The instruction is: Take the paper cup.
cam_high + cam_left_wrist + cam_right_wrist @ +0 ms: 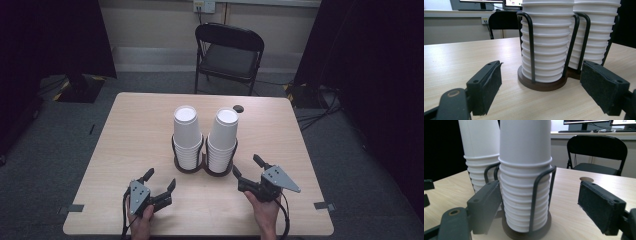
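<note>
Nothing readable is showing in any view. The white cups (186, 131), their dark holder (541, 85) and the wooden table (135, 130) are carrying no lettering, label or number. The screens (589, 122) at the back are sitting too far off and blurred to read.

In the left gripper view the two cup stacks (547, 42) beyond the fingers (485, 86) are cut by the top edge, so their tops are not seen. In the right gripper view the near stack (525, 172) hides most of the second stack (480, 155), and the left finger (484, 205) covers part of the holder base (541, 225).
</note>
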The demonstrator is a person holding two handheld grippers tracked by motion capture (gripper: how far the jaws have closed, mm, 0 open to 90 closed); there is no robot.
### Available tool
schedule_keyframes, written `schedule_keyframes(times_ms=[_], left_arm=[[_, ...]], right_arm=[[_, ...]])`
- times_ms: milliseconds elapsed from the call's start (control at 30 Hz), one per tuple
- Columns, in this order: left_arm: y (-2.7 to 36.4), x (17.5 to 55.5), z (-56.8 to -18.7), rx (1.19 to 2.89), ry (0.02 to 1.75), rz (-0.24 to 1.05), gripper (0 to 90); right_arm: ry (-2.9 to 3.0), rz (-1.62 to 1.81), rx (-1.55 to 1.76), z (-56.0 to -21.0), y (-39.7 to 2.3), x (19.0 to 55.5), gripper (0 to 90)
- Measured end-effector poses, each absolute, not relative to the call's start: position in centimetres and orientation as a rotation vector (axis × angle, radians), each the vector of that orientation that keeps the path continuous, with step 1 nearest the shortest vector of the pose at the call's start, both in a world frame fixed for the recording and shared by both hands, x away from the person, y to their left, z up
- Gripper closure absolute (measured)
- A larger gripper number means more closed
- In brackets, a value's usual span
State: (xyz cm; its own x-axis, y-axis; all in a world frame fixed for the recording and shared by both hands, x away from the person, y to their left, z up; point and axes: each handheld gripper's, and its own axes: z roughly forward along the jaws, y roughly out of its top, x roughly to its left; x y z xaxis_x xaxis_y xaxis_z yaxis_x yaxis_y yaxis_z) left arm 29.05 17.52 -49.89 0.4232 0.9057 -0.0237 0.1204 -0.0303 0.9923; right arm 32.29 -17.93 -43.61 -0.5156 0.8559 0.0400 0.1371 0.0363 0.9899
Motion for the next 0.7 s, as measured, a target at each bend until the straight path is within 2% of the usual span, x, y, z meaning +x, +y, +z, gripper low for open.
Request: schedule_keyframes(times_ms=[367,567,700], left_arm=[[17.6,29.0,-49.9,1.480,0.960,0.819,17.3],[17.5,29.0,-49.9,1.478,0.957,0.818,17.4],[17.5,29.0,-49.9,1.479,0.955,0.820,17.3]], right_arm=[[1.804,1.567,0.960,-41.1,-17.2,33.9,21.8],[1.844,1.598,0.953,-39.9,-16.6,35.5,13.2],[1.863,1.596,0.940,-38.9,-16.3,36.5,13.3]])
